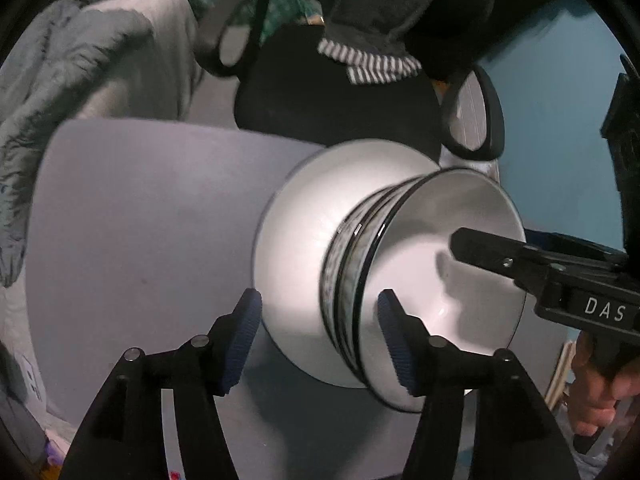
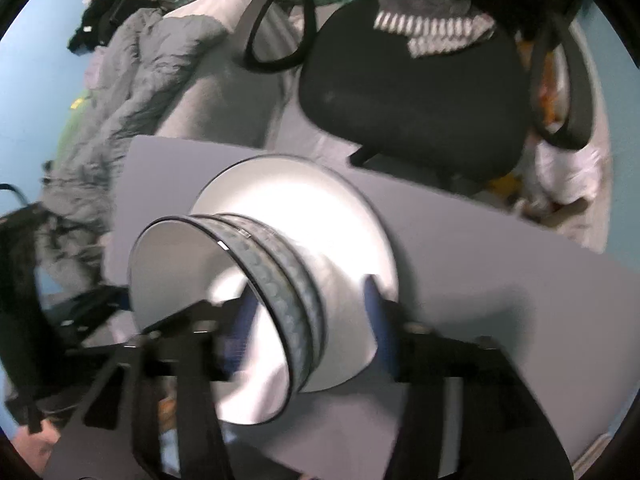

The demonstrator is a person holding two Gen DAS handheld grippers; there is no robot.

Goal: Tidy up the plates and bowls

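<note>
Nested white bowls (image 1: 440, 256) with dark rims and grey patterned bands sit on a white plate (image 1: 304, 236) on the grey table (image 1: 140, 220). My left gripper (image 1: 318, 336) is open; its blue pads straddle the bowls' near rim and part of the plate without gripping. The right gripper's finger (image 1: 492, 254) reaches into the top bowl from the right. In the right wrist view the bowls (image 2: 224, 300) sit on the plate (image 2: 320, 216), and my right gripper (image 2: 308, 332) is open, with its fingers either side of the bowl wall.
A black office chair (image 2: 420, 112) with a grey striped cloth (image 2: 436, 28) draped on it stands behind the table. Grey bedding (image 2: 132, 92) lies at the left. A blue wall (image 1: 560, 120) is at the right. The table (image 2: 500, 280) has bare surface to the plate's right.
</note>
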